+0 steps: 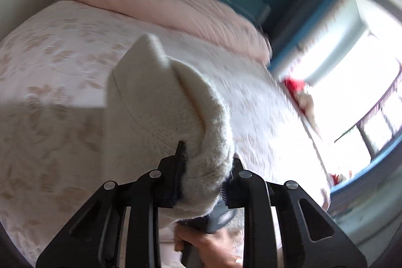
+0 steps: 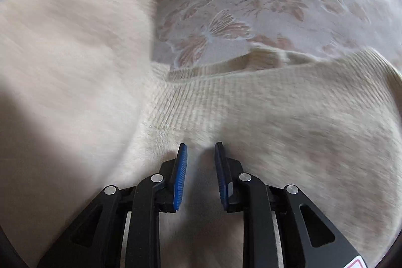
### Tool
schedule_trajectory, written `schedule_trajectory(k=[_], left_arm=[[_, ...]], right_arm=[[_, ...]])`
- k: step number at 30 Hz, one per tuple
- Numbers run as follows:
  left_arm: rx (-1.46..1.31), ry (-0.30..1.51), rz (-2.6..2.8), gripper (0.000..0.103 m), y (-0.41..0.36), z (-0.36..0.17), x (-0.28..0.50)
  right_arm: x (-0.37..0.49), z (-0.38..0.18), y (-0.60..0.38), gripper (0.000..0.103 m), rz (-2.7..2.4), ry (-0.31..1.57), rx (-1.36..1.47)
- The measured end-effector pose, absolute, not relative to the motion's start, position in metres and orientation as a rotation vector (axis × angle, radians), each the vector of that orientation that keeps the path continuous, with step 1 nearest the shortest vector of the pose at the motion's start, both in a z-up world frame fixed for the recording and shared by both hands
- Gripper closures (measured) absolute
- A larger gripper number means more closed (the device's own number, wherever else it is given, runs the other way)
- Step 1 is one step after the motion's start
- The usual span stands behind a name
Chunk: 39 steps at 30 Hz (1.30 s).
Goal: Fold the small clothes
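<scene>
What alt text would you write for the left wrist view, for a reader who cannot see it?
The left hand-held gripper is shut on a thick fold of a cream knit garment, lifted above a bed with a pale leaf-patterned cover. A folded pink blanket lies further back, and the image is motion-blurred.
</scene>
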State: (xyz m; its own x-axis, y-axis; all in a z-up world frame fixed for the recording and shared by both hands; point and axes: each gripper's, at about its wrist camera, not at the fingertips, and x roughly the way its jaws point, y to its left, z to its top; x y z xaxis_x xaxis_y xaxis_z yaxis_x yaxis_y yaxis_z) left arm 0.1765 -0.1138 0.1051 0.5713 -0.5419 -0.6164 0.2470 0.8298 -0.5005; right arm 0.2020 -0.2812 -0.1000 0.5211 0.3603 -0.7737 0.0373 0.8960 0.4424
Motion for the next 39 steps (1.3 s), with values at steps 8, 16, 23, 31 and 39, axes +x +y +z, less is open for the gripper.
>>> schedule_trajectory(k=[8,16,23,31,39], left_arm=[[-0.192,0.977,-0.528,0.032,-0.184,0.045,0.137],[0.045,0.936,-0.376,0.012,-0.121,0.019,0.084],[0.092,0.956,-0.27,0.012,-0.085,-0.006,0.101],[0.091,1.017,-0.325,0.012,-0.1,-0.035,0.12],[0.027,1.082,-0.318,0.018,-0.091,-0.047,0.135]], right_arm=[[0.075,-0.078,-0.429,0.066,0.023,0.992,0.519],[0.052,-0.05,-0.411,0.028,0.16,0.961,0.63],[0.089,-0.009,-0.354,0.026,0.128,0.946,0.608],[0.155,-0.064,-0.312,0.059,0.131,1.214,0.407],[0.129,0.016,-0.357,0.103,0.033,0.916,0.35]])
